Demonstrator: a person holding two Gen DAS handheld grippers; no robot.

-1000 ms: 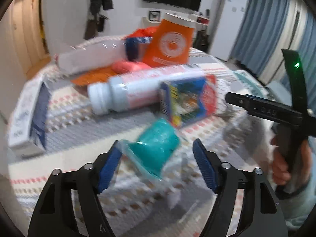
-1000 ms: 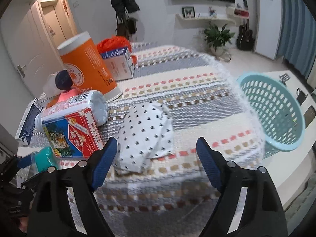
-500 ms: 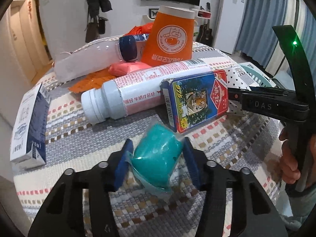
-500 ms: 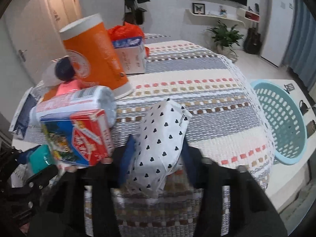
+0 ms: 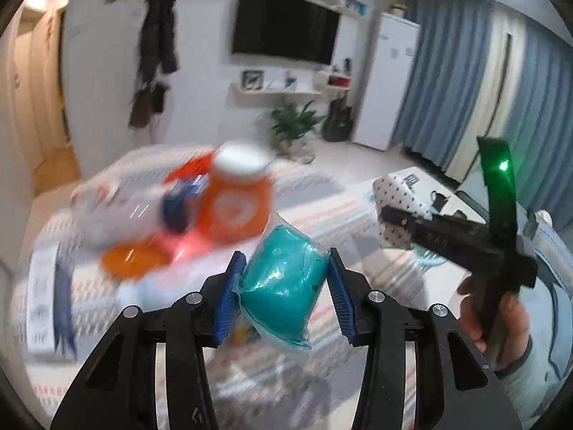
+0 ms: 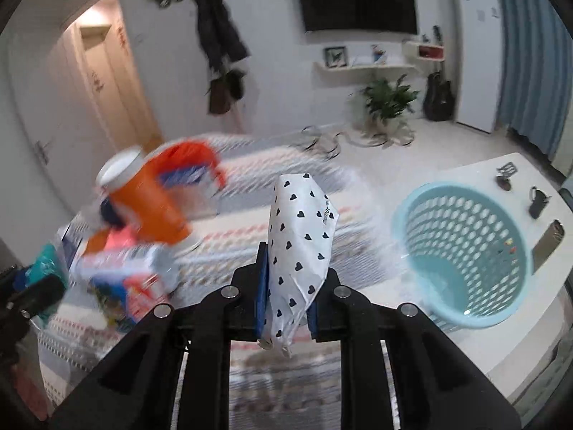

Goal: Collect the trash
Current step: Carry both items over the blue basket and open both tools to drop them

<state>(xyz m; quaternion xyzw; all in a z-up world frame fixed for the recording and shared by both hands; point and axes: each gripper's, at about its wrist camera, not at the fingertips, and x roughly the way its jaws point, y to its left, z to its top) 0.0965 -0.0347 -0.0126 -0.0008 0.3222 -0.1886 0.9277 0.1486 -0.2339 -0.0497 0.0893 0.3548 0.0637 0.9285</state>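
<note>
My left gripper (image 5: 283, 295) is shut on a teal packet in clear wrap (image 5: 283, 286) and holds it above the striped table. My right gripper (image 6: 285, 301) is shut on a white pouch with black hearts (image 6: 299, 247), also lifted off the table. The right gripper with the pouch (image 5: 399, 199) shows at the right of the left wrist view. A light blue perforated basket (image 6: 462, 251) stands on a white surface to the right of the table. The left gripper with the teal packet (image 6: 44, 265) shows at the left edge of the right wrist view.
On the striped tablecloth (image 6: 250, 236) lie an orange tub with white lid (image 6: 143, 200), a bottle with a dark blue cap (image 5: 172, 211), a red-and-blue box (image 6: 121, 286), a white carton (image 5: 43, 304) and orange wrappers, all blurred. Small dark items (image 6: 537, 204) lie beside the basket.
Both grippers closed on their items on the table, then lifted them clear. The view has risen and swings, blurring the table.
</note>
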